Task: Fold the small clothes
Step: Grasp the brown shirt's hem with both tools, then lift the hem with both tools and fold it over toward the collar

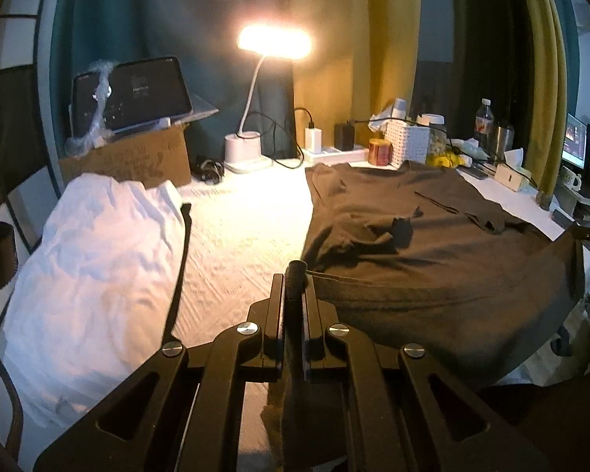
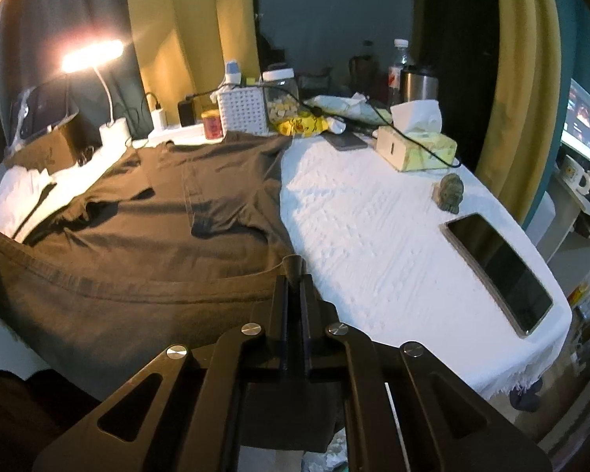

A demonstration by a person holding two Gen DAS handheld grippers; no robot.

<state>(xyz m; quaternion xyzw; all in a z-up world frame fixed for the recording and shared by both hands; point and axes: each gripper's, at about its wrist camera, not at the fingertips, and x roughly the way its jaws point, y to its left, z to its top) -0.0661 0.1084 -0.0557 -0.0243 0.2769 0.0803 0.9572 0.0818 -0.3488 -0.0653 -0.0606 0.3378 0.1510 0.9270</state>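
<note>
We hold the soft, light brown T-shirt (image 2: pixel 169 212) by its near hem corners, left gripper (image 1: pixel 295 275) and right gripper (image 2: pixel 294 271) jaws clenched on cloth above the bench (image 2: pixel 373 216).

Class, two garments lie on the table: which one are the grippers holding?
The dark brown T-shirt, not the crumpled white garment lying apart at the left. The left gripper and the right gripper each pinch a corner of its near hem.

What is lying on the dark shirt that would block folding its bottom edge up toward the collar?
Nothing visible lies on the dark shirt. The left hand-held gripper and right hand-held gripper each pinch a hem corner. The red can and white basket sit just past the collar.
</note>
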